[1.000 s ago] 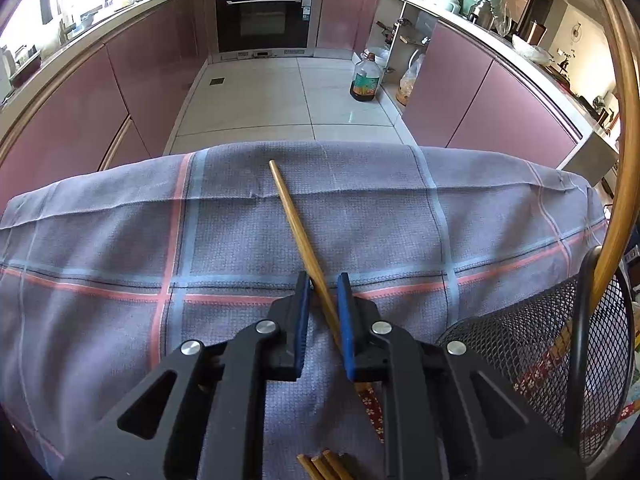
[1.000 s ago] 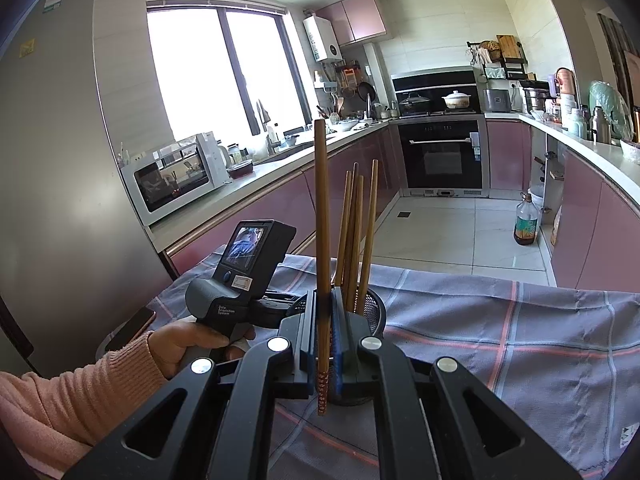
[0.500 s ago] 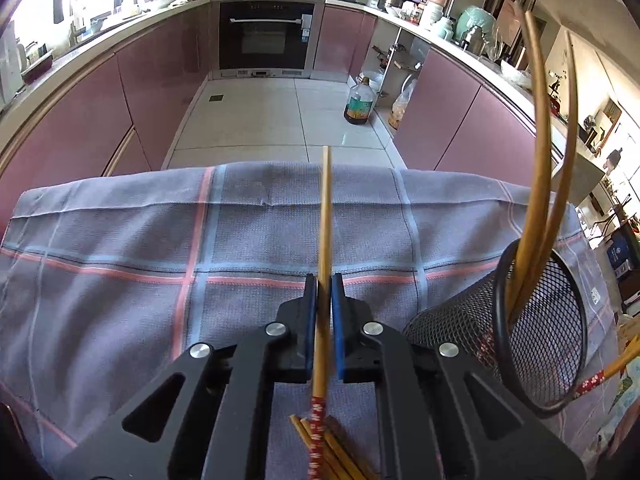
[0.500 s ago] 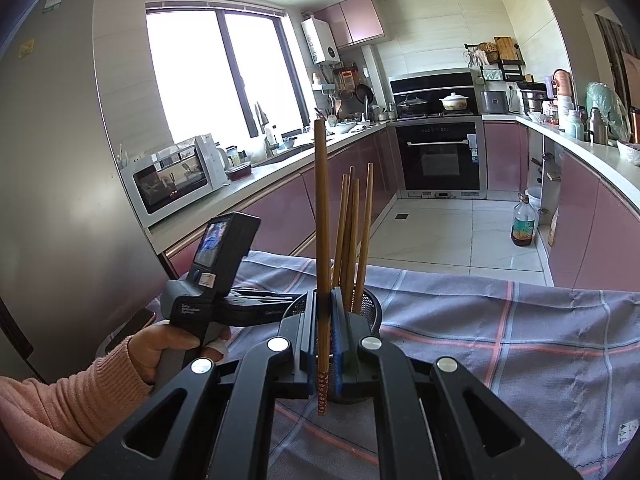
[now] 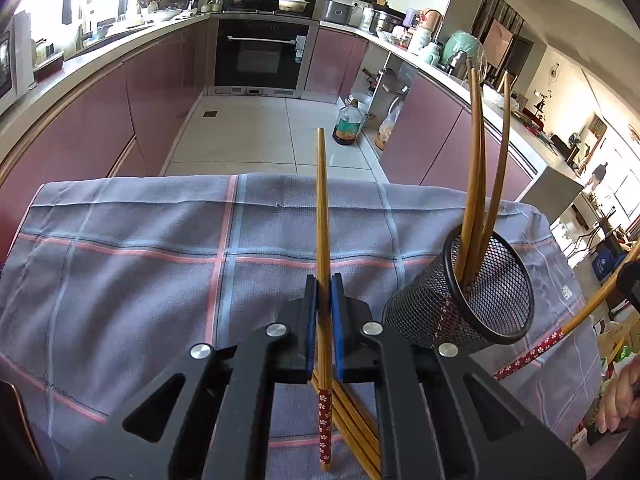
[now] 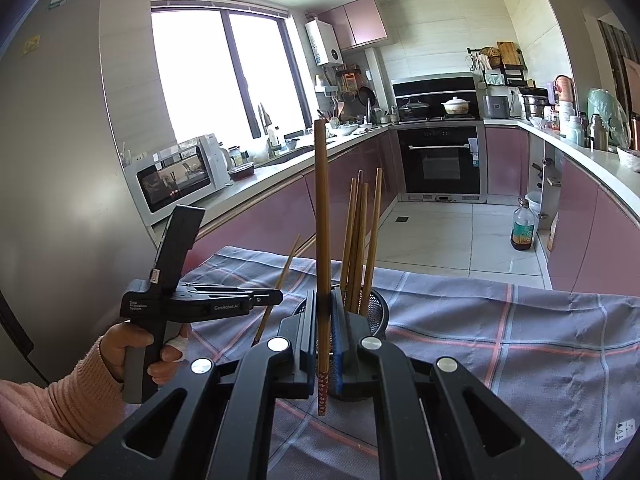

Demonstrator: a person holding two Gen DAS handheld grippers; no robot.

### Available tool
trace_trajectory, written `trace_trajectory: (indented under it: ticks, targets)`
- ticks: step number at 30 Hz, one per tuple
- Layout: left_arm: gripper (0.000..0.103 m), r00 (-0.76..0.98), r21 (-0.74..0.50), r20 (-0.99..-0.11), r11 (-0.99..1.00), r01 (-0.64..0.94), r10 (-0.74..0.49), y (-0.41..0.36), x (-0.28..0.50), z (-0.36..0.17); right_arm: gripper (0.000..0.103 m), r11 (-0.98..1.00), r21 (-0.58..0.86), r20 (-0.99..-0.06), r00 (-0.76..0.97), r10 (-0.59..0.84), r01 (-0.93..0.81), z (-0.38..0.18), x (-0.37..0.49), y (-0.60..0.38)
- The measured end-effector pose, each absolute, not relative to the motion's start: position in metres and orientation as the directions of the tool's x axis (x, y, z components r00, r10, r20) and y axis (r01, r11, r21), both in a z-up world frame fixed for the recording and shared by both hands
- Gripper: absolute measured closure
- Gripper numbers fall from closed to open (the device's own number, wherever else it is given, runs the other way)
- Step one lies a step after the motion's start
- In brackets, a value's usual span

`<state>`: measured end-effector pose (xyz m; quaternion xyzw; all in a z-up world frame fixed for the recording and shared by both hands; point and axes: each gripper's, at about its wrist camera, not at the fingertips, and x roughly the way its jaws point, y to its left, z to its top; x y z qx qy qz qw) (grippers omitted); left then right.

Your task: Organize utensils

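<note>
- Left tool (image 5: 325,292) pinches one chopstick (image 5: 321,208) mid-shaft, raised over the surface.
- Right tool (image 6: 323,308) pinches another chopstick (image 6: 322,216) above the mesh holder (image 6: 378,312).
- Light, stiff, slick; grip mid-shaft.

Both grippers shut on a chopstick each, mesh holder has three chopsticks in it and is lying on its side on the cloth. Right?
One thing is off: the mesh holder stands upright on the cloth, as the left wrist view shows. The rest holds: left gripper and right gripper are each shut on a chopstick, with three chopsticks in the holder.
</note>
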<state>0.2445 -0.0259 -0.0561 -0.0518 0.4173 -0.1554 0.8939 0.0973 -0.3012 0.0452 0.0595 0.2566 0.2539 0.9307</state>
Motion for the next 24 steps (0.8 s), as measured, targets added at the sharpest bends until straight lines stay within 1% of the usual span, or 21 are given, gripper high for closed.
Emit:
trace_trajectory:
  ticks: [9,24]
  targets:
    - [0.096,0.663,-0.235,-0.662,0.937,0.259,-0.349,-0.004,0.198,-0.022,0.097,0.863,0.230,-0.434,0.746,0.505,-0.450,0.052,0.093,-0.297]
    - [0.096,0.725,-0.204,-0.587,0.933,0.297,-0.359,-0.007,0.148,0.013,0.097,0.863,0.215,-0.434,0.748,0.503,-0.456,0.057,0.089,-0.286]
